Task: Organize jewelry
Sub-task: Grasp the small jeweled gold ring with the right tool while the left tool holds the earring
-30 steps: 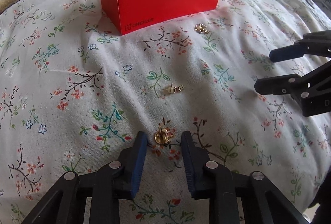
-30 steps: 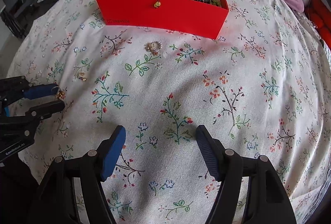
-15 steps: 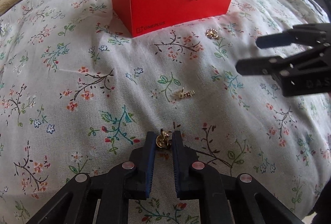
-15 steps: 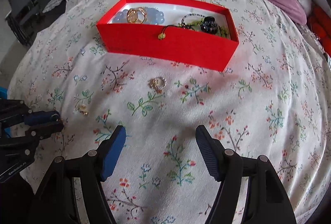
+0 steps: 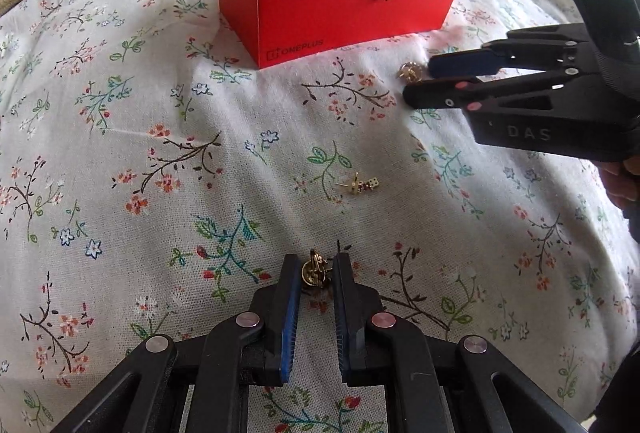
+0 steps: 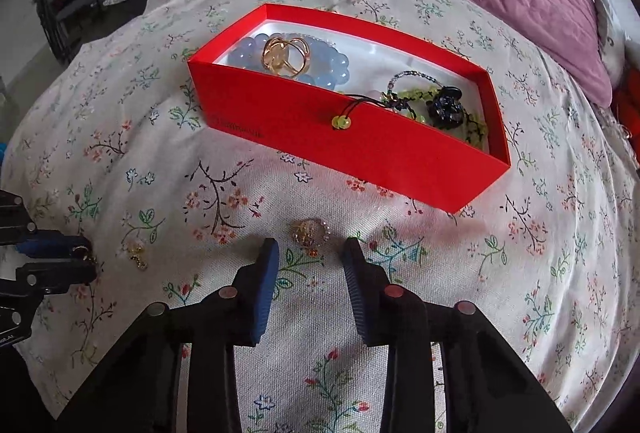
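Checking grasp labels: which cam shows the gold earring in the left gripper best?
Left wrist. The gold earring sits large and sharp, pinched between the left gripper pads. In the right wrist view it is only a small gold glint at the frame's left edge, mostly hidden by the fingers.

box (image 6: 360,137): on the bedspread (image 6: 540,273), bracelets inside
ring (image 6: 309,231): on the bedspread, before the box
stud (image 5: 359,185): between ring and earring (image 5: 315,271)

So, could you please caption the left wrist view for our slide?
Left gripper pinches a small gold earring on the floral bedspread, red cardboard box beyond.
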A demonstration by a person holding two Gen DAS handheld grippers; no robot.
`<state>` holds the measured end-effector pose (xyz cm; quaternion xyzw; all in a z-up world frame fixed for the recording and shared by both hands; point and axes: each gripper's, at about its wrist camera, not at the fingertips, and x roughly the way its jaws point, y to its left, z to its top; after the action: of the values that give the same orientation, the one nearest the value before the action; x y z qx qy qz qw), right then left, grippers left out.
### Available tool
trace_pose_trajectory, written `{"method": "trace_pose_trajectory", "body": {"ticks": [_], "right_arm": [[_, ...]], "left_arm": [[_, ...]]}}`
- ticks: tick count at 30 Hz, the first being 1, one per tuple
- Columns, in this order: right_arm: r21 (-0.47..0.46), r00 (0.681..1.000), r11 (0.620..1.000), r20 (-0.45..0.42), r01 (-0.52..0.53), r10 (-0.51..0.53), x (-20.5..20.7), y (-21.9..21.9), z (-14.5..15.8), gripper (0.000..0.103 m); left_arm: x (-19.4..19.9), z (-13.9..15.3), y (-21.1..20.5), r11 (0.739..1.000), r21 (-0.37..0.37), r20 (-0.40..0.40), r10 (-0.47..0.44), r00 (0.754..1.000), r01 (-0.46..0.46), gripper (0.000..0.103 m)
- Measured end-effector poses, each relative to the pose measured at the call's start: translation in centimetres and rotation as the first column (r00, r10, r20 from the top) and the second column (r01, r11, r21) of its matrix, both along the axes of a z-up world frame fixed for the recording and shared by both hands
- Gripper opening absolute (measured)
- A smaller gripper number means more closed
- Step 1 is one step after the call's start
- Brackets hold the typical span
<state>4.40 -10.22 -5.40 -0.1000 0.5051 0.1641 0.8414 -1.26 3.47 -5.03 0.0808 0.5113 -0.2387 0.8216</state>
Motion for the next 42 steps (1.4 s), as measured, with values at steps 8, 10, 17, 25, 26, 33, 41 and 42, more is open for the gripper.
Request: {"method": "trace_pose_trajectory", "body": {"ticks": [8,10,17,25,26,33,41,42], "right_arm": [[-0.014,1.0,1.0,0.023,-0.019,0.019,0.2,0.4,0.1,0.019],[-0.025,0.999,0.999,0.037,-0.023,0.024,0.0,0.6,0.2,0.017],[-0.032,0.996,0.998,0.061,-0.06,0.062,-1.0,1.1,1.1,0.007],[-0.028,0.999,0.999,0.015,-0.045,0.046,-1.1,0.8,0.5,0.048],[-0.034,0.999,0.999,0.025,-0.036,0.037,-1.0,0.7,0.4,0.052],[0.042,1.0,0.999,0.001,-0.002,0.002,0.7,-0.1,-0.2,0.051],[0.016,0.999,0.999,0.029,-0.032,0.031,0.6,0.7,0.2,0.017],[0.015,0.999,0.999,0.032,-0.036,0.036,0.4,0.8,0.3,0.017]], "left_arm": [[0.0,0.0,0.2,1.0,-0.008,-0.004,-0.004,1.0,0.004,0.01],[-0.1,0.0,0.3,1.0,-0.007,-0.003,-0.003,1.0,0.003,0.01],[-0.1,0.2,0.4,1.0,-0.005,-0.005,-0.001,1.0,0.001,0.01],[0.0,0.1,0.3,1.0,0.002,-0.003,0.001,1.0,-0.001,0.01],[0.0,0.1,0.2,1.0,0.003,-0.003,0.001,1.0,-0.001,0.01],[0.2,0.0,0.1,1.0,0.005,-0.003,0.0,1.0,0.0,0.01],[0.2,0.0,0.2,1.0,0.0,-0.004,-0.002,1.0,0.002,0.01],[0.2,0.0,0.2,1.0,-0.001,-0.004,-0.003,1.0,0.003,0.01]]}}
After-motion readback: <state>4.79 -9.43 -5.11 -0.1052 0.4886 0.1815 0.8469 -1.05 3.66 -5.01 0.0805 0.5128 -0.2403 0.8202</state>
